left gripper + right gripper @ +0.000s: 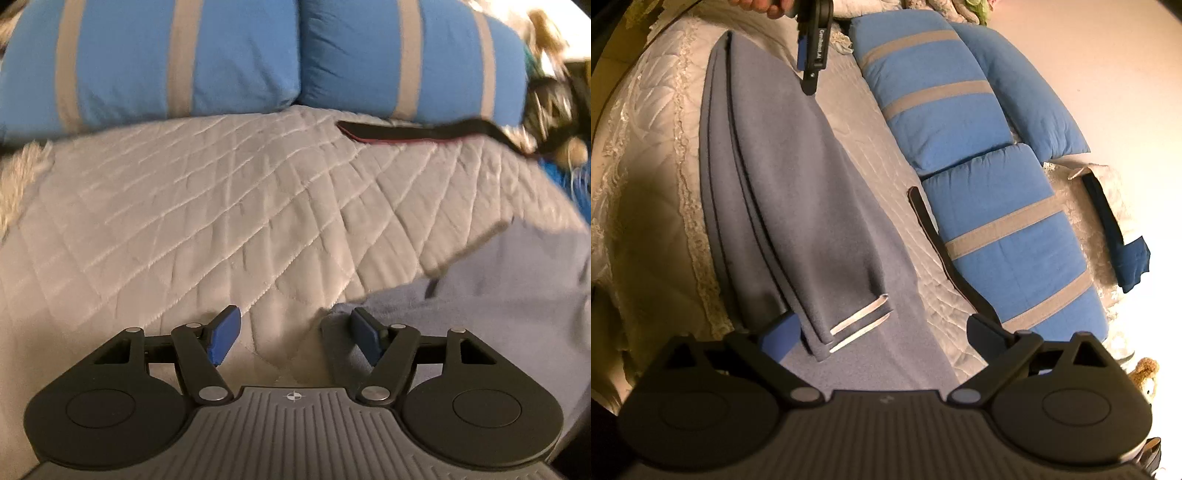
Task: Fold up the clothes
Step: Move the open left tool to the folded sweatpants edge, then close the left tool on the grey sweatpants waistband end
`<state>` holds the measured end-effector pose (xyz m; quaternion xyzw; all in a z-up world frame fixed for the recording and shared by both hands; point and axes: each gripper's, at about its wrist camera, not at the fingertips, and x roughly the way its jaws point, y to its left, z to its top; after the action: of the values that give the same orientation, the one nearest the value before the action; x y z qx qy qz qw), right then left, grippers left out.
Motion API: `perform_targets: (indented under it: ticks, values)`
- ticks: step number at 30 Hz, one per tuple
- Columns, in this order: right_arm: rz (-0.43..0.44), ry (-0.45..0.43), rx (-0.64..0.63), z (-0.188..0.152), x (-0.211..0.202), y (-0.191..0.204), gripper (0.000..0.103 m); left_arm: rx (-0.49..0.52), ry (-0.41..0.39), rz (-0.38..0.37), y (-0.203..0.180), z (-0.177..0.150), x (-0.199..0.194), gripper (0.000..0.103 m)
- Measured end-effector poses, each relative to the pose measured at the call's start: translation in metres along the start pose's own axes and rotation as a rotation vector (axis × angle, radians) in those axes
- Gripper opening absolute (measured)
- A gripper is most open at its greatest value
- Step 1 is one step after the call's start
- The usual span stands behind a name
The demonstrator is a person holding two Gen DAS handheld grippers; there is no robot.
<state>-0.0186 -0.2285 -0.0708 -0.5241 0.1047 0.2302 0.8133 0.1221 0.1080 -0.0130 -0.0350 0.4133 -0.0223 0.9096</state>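
Observation:
A grey-blue garment (783,184) lies folded lengthwise on the quilted bedspread (871,162). Its end with two white stripes (857,328) sits between the wide-apart fingers of my right gripper (882,332), and the pads do not press on it. In the right wrist view, my left gripper (809,81) hangs over the garment's far end, held by a hand (757,5). In the left wrist view, my left gripper (295,338) is open over bare quilt (184,221). The garment's edge (480,295) lies under and beyond its right finger (365,336).
Blue pillows with grey stripes (184,66) (997,229) line the far side of the bed. A dark strap (406,131) (923,218) lies along them. A dark blue item (1123,240) and a plush toy (1145,373) sit at the right. Lace trim (683,184) edges the bed.

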Motion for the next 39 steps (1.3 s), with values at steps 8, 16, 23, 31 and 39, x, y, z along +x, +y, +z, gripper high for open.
perform_targets:
  ticks: [8, 16, 23, 31, 39]
  values:
    - [-0.011, -0.008, 0.018, 0.0, -0.001, -0.001, 0.103, -0.363, 0.104, -0.434, 0.054, -0.02, -0.013, 0.065]
    - [-0.013, -0.01, 0.021, -0.001, 0.0, -0.001, 0.103, -0.594, 0.225, -0.714, 0.078, -0.052, 0.028, 0.065]
    - [-0.009, -0.008, 0.016, 0.0, 0.002, -0.001, 0.103, -0.568, 0.29, -0.825, 0.062, -0.049, 0.056, 0.056]
    - [-0.012, -0.002, 0.027, -0.001, 0.003, -0.003, 0.103, -0.583, 0.303, -0.857, 0.064, -0.062, 0.073, 0.015]
    - [-0.019, 0.005, 0.013, 0.0, 0.0, -0.004, 0.103, -0.413, 0.269, -0.712, 0.051, -0.04, 0.037, 0.011]
